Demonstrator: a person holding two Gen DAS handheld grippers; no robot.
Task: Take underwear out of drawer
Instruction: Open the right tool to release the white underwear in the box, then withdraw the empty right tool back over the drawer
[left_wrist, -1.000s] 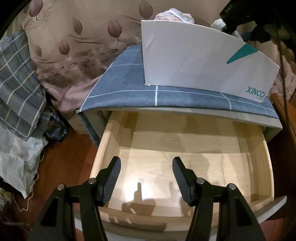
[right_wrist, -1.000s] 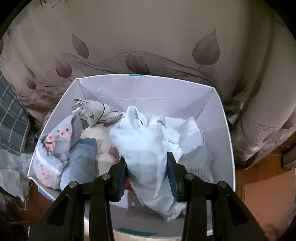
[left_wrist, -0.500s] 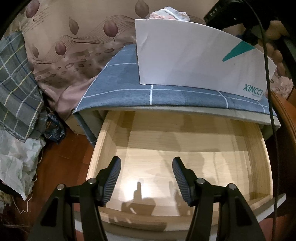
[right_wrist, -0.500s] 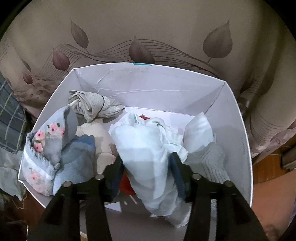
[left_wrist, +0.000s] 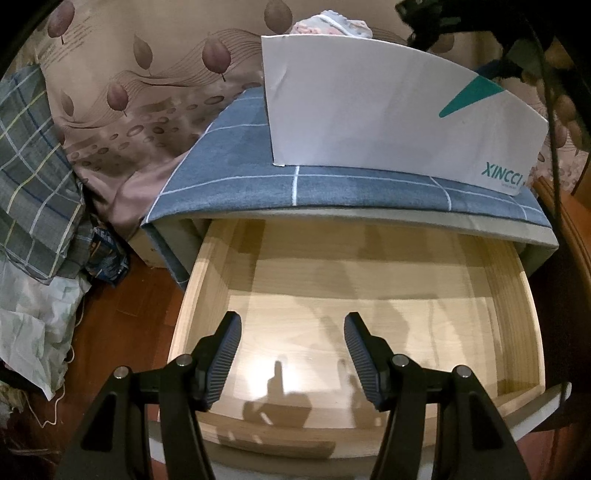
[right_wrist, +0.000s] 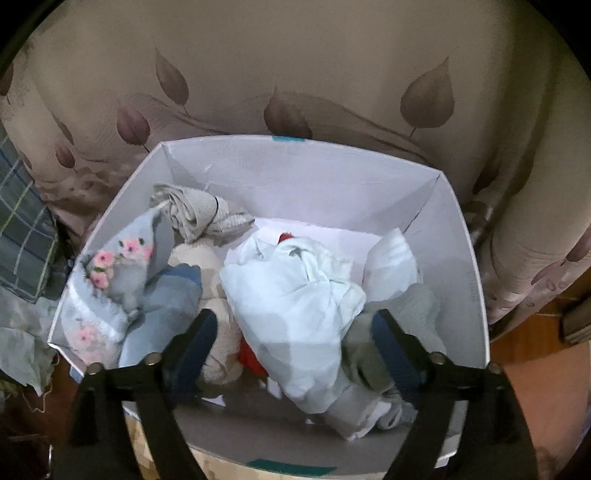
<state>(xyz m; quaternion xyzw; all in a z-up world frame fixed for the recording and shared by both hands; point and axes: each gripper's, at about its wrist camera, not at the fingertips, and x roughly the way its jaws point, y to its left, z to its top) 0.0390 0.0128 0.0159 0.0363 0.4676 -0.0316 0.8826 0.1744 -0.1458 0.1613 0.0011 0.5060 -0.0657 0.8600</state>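
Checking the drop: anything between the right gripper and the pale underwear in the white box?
Nothing visible. The right gripper has just been opening; its jaws stand wide, pads clear of the pale underwear, which lies between them on the pile inside the white box. No other garment covers it.

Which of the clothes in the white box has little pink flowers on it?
The pale blue piece at the box's left edge. It alone has pink flowers; the plain pale garment between the open right gripper has none.
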